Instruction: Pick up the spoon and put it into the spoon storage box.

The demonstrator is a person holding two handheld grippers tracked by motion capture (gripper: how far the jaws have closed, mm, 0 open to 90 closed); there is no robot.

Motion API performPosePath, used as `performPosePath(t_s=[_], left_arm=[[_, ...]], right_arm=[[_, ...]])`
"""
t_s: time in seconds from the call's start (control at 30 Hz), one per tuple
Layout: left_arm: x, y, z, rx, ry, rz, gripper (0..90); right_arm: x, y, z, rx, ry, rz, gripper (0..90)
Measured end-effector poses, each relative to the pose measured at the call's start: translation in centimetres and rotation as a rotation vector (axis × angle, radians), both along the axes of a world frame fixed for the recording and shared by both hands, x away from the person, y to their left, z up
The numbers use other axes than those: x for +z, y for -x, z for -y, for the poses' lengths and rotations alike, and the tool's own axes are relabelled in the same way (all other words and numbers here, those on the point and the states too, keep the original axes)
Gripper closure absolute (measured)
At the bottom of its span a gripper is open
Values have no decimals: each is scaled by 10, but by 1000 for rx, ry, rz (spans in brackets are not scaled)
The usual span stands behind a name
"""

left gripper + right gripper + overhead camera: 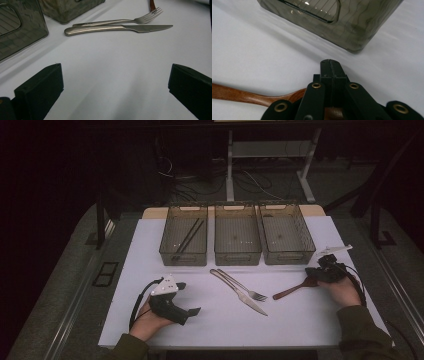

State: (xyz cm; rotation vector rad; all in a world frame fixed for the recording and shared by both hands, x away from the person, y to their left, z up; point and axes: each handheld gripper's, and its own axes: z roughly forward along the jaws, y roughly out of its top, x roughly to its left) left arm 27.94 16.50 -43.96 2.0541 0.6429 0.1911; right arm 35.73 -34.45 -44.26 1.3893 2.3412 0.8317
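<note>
A wooden spoon (295,288) lies on the white table (150,250) at the right, handle pointing left toward the middle. My right gripper (314,272) sits over the spoon's bowl end. In the right gripper view its jaws are shut, tips (329,65) meeting, and the spoon (242,95) runs in under them from the left. My left gripper (188,298) rests near the front left with its jaws wide open and nothing between its fingertips (40,87). A steel fork (243,286) and knife (240,293) lie side by side mid-table.
Three smoky see-through bins stand in a row at the back: the left bin (183,251) holds black chopsticks (188,236), then the middle bin (237,252) and the right bin (289,251). The right bin's corner (352,37) is just beyond my right gripper.
</note>
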Motion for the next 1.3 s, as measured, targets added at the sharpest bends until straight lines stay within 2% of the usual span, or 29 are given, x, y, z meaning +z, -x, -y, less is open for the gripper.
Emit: performPosePath(t_s=[0.4, 0.87, 0.97, 1.13, 1.17, 1.2, 1.3], left_arm=[[0, 0, 0, -3, 5, -2, 0], [0, 0, -2, -14, 8, -3, 0], [0, 0, -2, -16, 17, -3, 0], [0, -1, -3, -15, 35, 4, 0], [0, -2, -3, -14, 41, 3, 0], [0, -2, -3, -11, 45, 3, 0], [0, -3, -5, -4, 50, -3, 0]], right_arm=[[2, 13, 6, 22, 10, -29, 890], [7, 42, 9, 43, 1, -43, 889], [8, 48, 8, 45, -7, -41, 889], [7, 49, 7, 45, -8, -42, 889], [7, 49, 8, 45, -11, -36, 888], [10, 50, 10, 36, -48, -21, 862], [15, 52, 13, 37, -85, -3, 793]])
